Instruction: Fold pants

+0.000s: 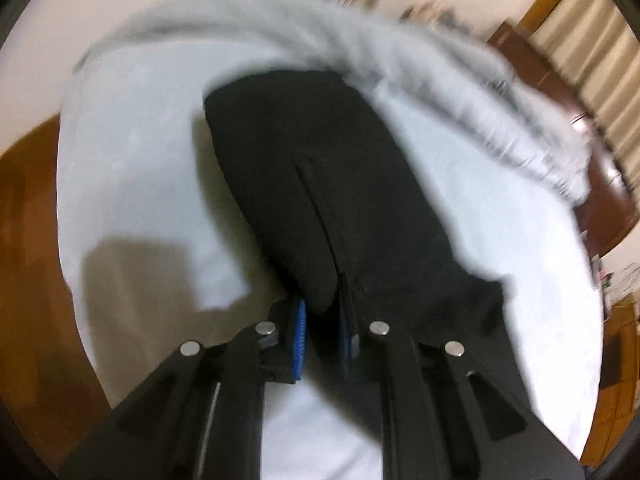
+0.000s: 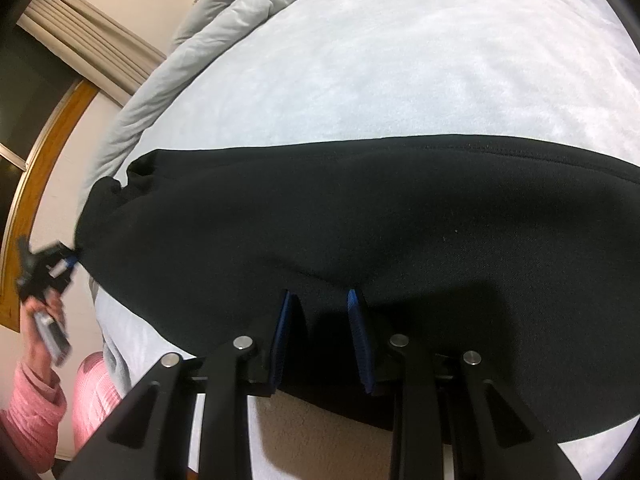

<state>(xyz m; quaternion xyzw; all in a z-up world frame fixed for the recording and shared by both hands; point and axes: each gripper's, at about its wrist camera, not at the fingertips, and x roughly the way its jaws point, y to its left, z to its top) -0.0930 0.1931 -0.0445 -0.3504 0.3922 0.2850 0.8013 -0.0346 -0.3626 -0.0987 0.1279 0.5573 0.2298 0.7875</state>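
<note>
Blue pads of left gripper pinched on black pants edge; right gripper clamped on fabric too. Pants laid lengthwise on bed, cross folds not yet done, probably early.

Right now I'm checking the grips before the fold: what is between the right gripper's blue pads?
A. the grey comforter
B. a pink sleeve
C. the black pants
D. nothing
C: in the right wrist view the right gripper has black pants fabric bunched between its blue pads, on the white bed sheet.
</note>
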